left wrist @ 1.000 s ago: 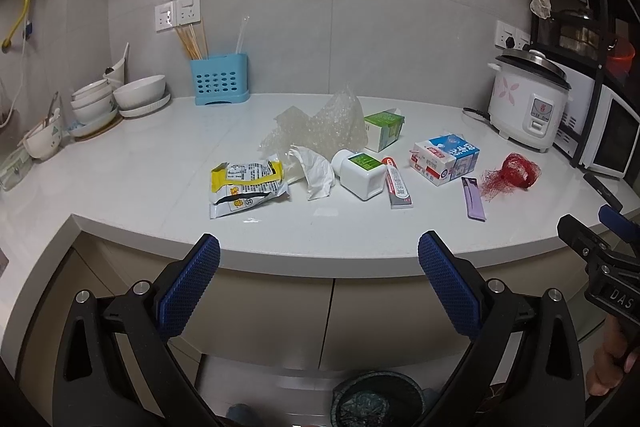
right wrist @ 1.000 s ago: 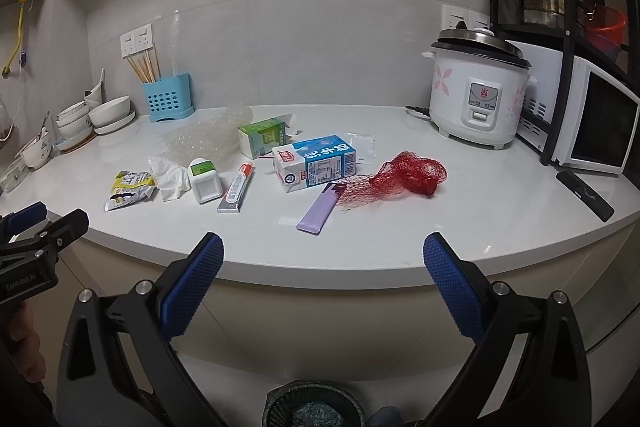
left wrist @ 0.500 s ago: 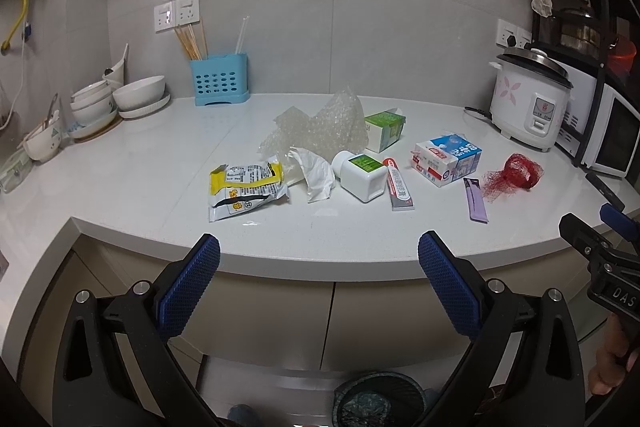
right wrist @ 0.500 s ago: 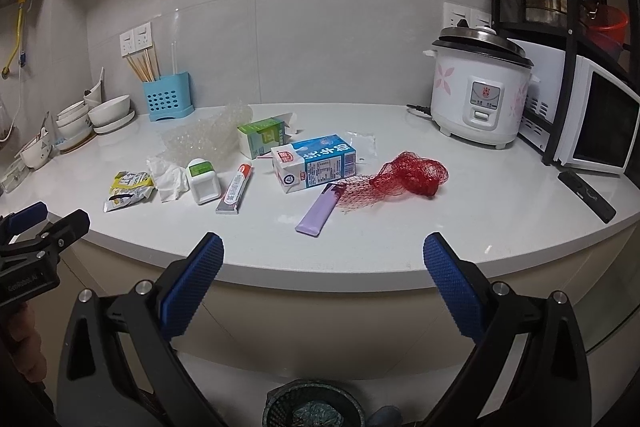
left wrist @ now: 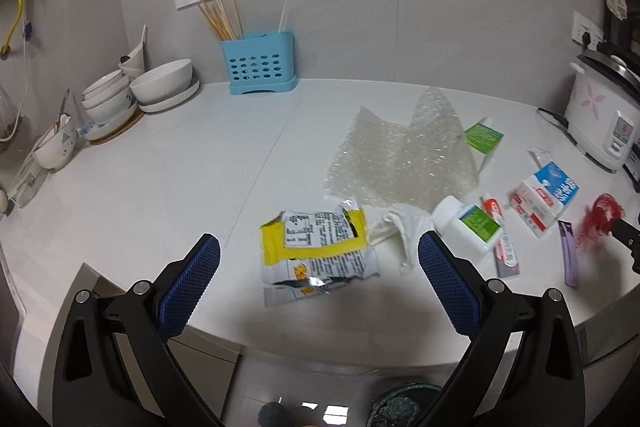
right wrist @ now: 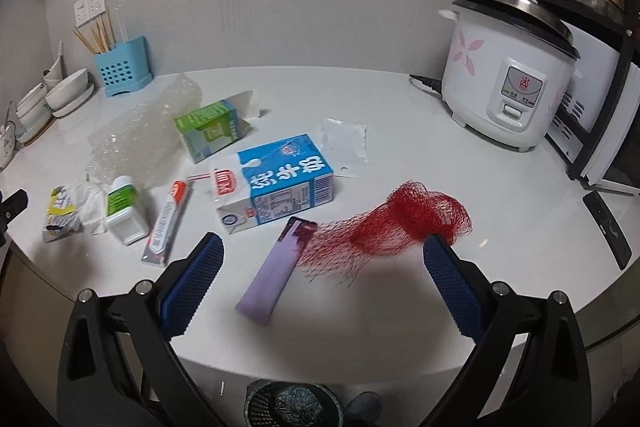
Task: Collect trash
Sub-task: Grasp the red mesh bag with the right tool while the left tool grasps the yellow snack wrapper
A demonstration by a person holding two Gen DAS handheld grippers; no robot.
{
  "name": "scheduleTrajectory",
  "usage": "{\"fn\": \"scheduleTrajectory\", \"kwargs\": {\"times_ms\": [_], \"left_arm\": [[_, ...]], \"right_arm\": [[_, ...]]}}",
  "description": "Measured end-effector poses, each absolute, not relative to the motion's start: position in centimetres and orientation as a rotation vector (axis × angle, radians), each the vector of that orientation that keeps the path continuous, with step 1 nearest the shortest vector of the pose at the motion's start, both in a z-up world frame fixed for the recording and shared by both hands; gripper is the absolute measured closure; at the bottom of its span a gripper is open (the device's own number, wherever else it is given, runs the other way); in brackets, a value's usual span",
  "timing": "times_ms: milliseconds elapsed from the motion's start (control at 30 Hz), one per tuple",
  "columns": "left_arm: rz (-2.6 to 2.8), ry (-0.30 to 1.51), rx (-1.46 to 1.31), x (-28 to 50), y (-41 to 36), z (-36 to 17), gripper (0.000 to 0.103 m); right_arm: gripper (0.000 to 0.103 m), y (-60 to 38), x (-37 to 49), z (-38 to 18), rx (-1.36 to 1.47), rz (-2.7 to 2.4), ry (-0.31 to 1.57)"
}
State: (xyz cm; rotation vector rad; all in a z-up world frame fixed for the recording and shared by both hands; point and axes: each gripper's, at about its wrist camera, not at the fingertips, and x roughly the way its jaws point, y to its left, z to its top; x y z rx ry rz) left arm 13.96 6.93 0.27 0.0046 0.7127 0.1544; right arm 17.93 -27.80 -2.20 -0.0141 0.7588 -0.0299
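Observation:
Trash lies along the white counter [left wrist: 160,179]. My left gripper [left wrist: 319,263] is open over the counter's front edge, its fingers either side of a torn yellow snack wrapper [left wrist: 316,251]. Beside the wrapper lie a crumpled tissue [left wrist: 400,227], bubble wrap [left wrist: 404,155], a white bottle [left wrist: 468,223] and a toothpaste tube [left wrist: 500,231]. My right gripper [right wrist: 322,267] is open above a purple packet [right wrist: 276,271] and a red mesh net [right wrist: 408,219]. A blue milk carton [right wrist: 276,183] and a green carton [right wrist: 212,133] lie beyond.
A bin [right wrist: 292,405] stands on the floor below the counter edge. A rice cooker [right wrist: 508,79] and a microwave [right wrist: 600,131] stand at the right. Bowls [left wrist: 160,85] and a blue utensil holder [left wrist: 260,67] are at the back left. A remote [right wrist: 606,227] lies near the right edge.
Both grippers have moved forward and up over the counter, so the trash looks much nearer. The left now frames the snack wrapper, the right the purple packet and red net. Jaws stay open.

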Motion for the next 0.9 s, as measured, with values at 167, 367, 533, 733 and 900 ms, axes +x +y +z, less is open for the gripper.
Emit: {"fn": "scheduleTrajectory", "kwargs": {"times_ms": [167, 367, 533, 733, 900], "left_arm": [[0.177, 0.815, -0.034, 18.2, 9.6, -1.8, 0.006], [0.183, 0.892, -0.042, 21.3, 9.9, -4.6, 0.006], [0.178, 0.941, -0.069, 22.4, 10.0, -6.3, 0.006], [0.185, 0.977, -0.073, 22.7, 10.1, -6.5, 0.008], [0.202, 1.01, -0.075, 22.0, 10.2, -6.4, 0.026]], "right_arm": [[0.007, -30.1, 22.6, -4.1, -0.033, -0.112, 0.849], [0.007, -32.0, 25.4, -6.4, -0.002, -0.127, 0.935], [0.008, -32.5, 26.5, -7.8, -0.008, -0.128, 0.968], [0.019, -32.2, 26.9, -8.4, -0.033, -0.134, 0.996], [0.038, -32.9, 27.0, -8.4, -0.015, -0.15, 1.001]]}}
